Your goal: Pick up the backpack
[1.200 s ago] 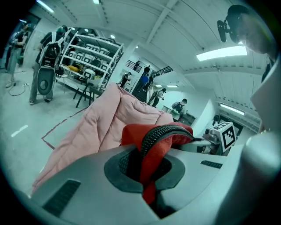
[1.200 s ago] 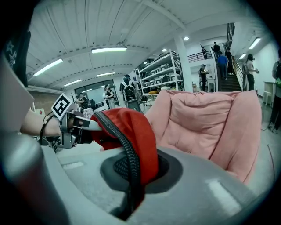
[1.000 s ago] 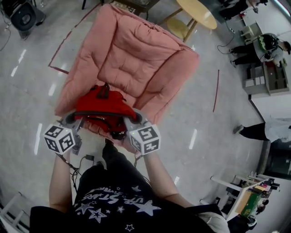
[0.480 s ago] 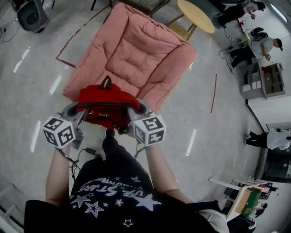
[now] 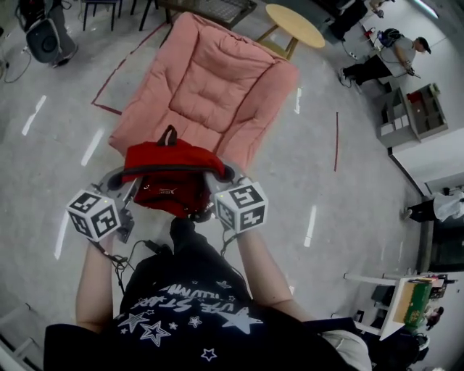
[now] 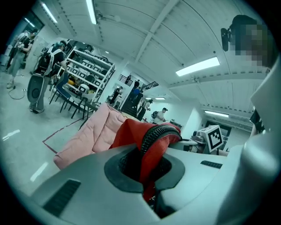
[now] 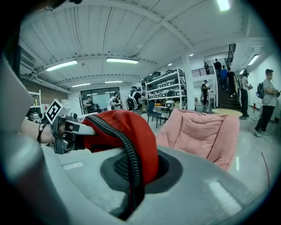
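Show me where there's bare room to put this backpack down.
The seat of the pink chair is bare, straight ahead of the backpack. Open floor lies left of the chair, and more between the chair and the red tape line. It is crowded at the far end by the round table and at right by the shelves.

Glossy pale grey floor (image 5: 348,181), streaked with reflected ceiling light and marked by red tape lines (image 5: 336,141). Pink quilted lounge chair (image 5: 210,80) at centre, round wooden table (image 5: 293,24) just behind it. White open shelving (image 6: 90,70) at the far side, dark chairs (image 6: 66,94) in front. Ribbed white ceiling (image 7: 109,30) with strip lights (image 7: 122,60); dark staircase (image 7: 229,99) beyond.
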Demonstrator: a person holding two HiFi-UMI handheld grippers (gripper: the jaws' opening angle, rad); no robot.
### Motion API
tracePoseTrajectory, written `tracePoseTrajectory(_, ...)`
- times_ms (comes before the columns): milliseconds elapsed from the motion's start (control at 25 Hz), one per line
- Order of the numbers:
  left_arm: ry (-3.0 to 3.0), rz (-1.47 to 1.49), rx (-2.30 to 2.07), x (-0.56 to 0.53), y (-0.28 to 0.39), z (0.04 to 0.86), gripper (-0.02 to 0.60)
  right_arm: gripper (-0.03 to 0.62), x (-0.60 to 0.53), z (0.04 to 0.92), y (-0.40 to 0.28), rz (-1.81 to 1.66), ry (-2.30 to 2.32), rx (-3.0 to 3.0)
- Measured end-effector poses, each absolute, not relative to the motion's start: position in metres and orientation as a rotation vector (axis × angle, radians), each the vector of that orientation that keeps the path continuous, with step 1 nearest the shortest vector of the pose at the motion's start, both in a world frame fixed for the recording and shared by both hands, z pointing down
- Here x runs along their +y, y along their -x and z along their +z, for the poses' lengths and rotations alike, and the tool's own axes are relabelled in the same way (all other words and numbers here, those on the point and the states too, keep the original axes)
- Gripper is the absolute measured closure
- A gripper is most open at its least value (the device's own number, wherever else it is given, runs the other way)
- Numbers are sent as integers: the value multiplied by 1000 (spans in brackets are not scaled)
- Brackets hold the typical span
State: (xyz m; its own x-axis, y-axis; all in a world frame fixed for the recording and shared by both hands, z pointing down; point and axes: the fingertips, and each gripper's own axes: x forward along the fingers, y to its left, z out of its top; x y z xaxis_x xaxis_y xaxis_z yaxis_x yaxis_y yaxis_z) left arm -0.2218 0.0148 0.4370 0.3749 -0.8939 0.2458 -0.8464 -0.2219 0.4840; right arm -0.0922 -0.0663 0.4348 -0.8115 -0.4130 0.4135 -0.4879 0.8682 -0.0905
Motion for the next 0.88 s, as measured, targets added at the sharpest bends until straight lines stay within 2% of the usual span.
tracePoseTrajectory(160, -2146, -95, -1446, 38, 199, 425, 572, 582, -34, 423, 64, 255, -689, -2634)
tracePoseTrajectory(360, -2197, -31, -1376, 37, 198, 434, 572, 583, -28, 432, 62, 338, -736, -2603)
tracePoseTrajectory(680, -2150, -94, -1349, 60, 175, 434, 572, 583, -9, 431, 42, 357, -731, -2598)
tracePoseTrajectory(880, -2147, -70, -1426, 81, 123, 422, 572, 583, 10, 427, -8, 375, -667, -2649)
